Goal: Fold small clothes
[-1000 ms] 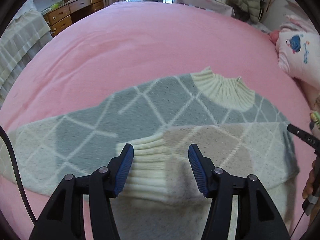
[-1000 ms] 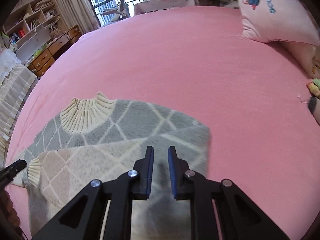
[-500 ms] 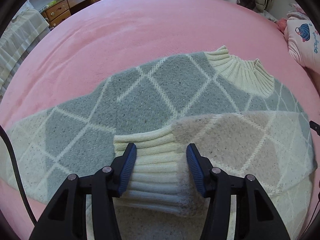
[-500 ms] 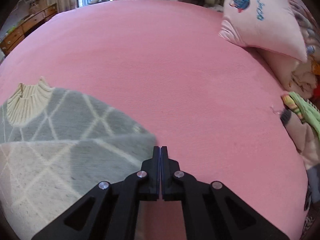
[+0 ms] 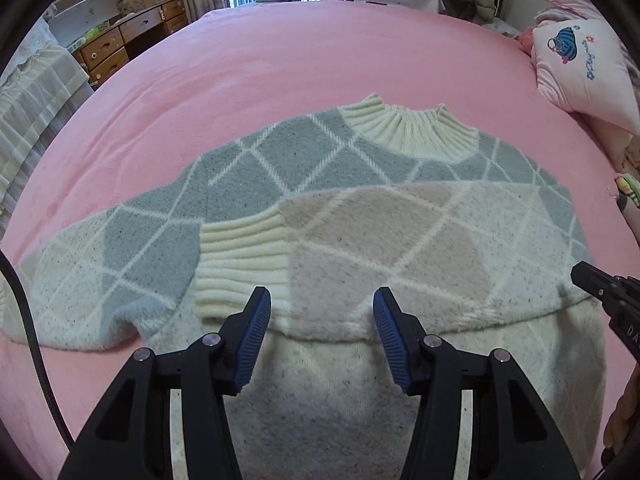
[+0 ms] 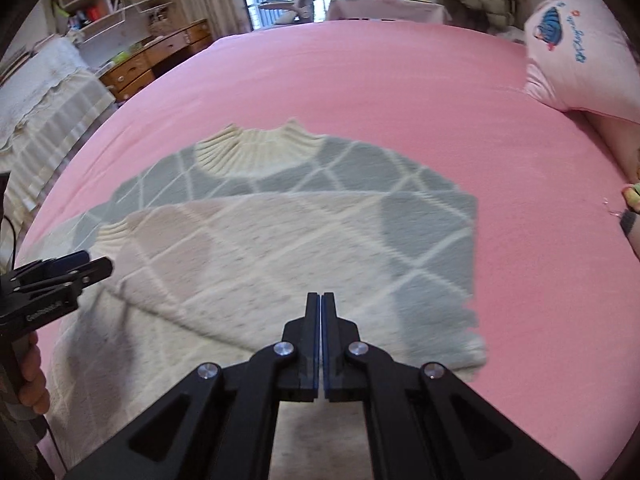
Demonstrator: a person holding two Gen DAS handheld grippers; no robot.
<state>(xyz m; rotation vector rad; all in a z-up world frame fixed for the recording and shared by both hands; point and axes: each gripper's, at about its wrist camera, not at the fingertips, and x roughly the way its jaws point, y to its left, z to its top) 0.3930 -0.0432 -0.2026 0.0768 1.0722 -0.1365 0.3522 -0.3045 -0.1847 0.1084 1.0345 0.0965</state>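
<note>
A small grey, beige and cream diamond-pattern sweater lies flat on the pink bed, its cream ribbed collar at the far side. One sleeve is folded across the chest, its ribbed cuff lying left of centre. My left gripper is open and empty, just above the folded sleeve's near edge. My right gripper is shut and empty, above the sweater's lower right part. The other sleeve lies spread out to the left.
A pink pillow with a blue print lies at the bed's right side. Wooden drawers and a cloth-covered piece stand left of the bed. A small table and a chair stand beyond the far end.
My left gripper has drawn back from the cuff, still open. My right gripper closed from slightly open, swung out to the right and back over the sweater.
</note>
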